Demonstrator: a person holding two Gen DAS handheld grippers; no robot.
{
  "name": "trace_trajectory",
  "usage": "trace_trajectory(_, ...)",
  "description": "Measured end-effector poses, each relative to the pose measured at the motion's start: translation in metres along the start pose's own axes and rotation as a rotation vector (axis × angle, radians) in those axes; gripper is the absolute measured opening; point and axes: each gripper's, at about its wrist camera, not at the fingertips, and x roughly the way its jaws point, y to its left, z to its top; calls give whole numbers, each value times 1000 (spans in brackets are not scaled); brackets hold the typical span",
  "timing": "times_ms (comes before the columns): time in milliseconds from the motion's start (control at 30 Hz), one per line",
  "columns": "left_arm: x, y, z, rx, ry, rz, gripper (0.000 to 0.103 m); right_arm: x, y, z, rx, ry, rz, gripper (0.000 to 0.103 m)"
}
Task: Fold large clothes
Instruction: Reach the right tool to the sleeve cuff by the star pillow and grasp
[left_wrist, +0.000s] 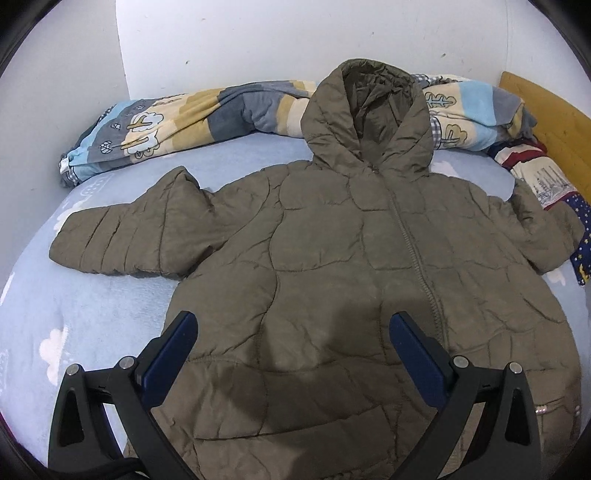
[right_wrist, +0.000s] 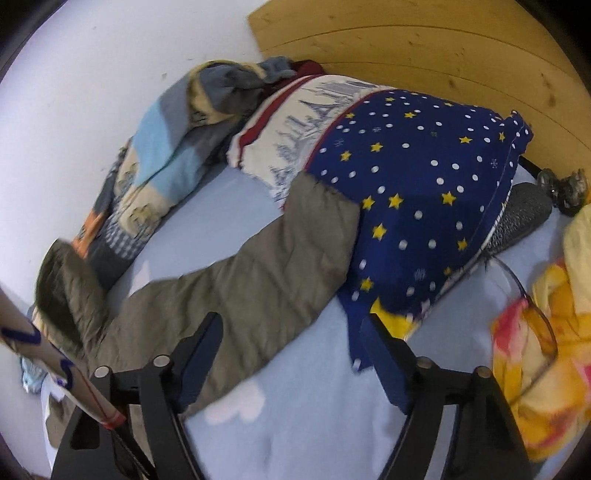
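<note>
An olive quilted hooded jacket (left_wrist: 332, 240) lies flat, front up and zipped, on a light blue bed sheet (left_wrist: 74, 314). Both sleeves are spread out sideways and the hood points to the far wall. My left gripper (left_wrist: 293, 325) is open and empty, hovering above the jacket's lower front. In the right wrist view the jacket's right sleeve (right_wrist: 258, 269) runs out to a star-patterned pillow (right_wrist: 424, 192). My right gripper (right_wrist: 291, 328) is open and empty, just above the sleeve and the sheet beside it.
A rolled patterned blanket (left_wrist: 192, 118) lies along the white wall behind the hood. A wooden headboard (right_wrist: 424, 40) stands at the right. A yellow and pink cloth (right_wrist: 546, 354) lies at the right edge. A pale tube (right_wrist: 55, 365) crosses the lower left.
</note>
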Motion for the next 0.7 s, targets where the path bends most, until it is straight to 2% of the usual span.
trace_trajectory(167,3,1,-2,19,-8,21,103,31,-16,19,80,-13,14,81)
trace_trajectory(267,4,2,-3,23,-12,30,103,45,-20,31,85,-11,9,76)
trace_trajectory(567,7,-1,-5,53,-14,27,103,82,-21,55,62,-1,-42,73)
trace_trajectory(600,8,-2,-5,55,-12,25,103,87,-21,57,49,5,-60,70)
trace_trajectory(667,9,-4,-5,56,-12,23,103,96,-21,58,34,31,-81,56)
trace_trajectory(700,10,-5,-5,58,-10,23,103,103,-21,57,30,61,-90,39)
